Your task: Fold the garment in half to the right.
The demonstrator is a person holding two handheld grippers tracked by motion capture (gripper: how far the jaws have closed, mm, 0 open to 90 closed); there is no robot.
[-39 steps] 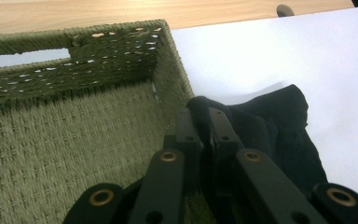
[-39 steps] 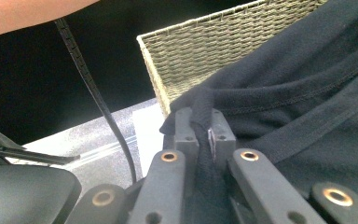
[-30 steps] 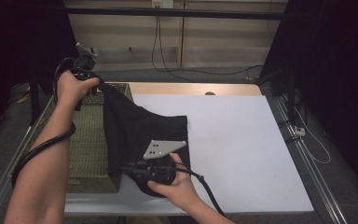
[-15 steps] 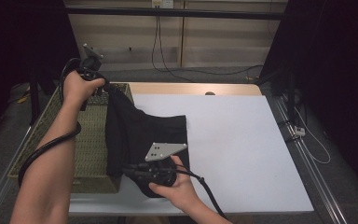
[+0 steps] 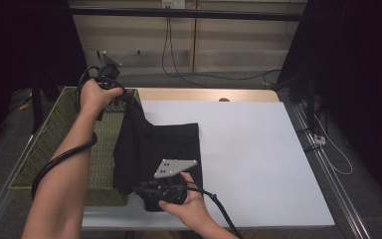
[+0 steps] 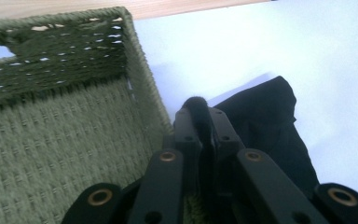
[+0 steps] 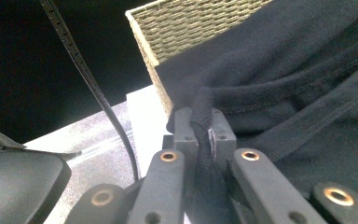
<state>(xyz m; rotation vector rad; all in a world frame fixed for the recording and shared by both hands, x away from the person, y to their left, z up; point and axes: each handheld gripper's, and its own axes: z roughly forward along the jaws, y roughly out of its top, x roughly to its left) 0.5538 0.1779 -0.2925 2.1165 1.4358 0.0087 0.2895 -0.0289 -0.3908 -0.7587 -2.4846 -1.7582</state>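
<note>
From above I log a black garment (image 5: 161,144) draped from the basket (image 5: 54,134) rim onto the white board's (image 5: 258,149) left edge; my left gripper (image 6: 200,112) pinches its fold over the basket's corner; my right gripper (image 7: 204,119) pinches its hem.

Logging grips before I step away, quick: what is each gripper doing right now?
Left gripper: shut on an edge of the black garment, beside the green basket.
Right gripper: shut on a fold of the black garment, by the basket corner.
</note>
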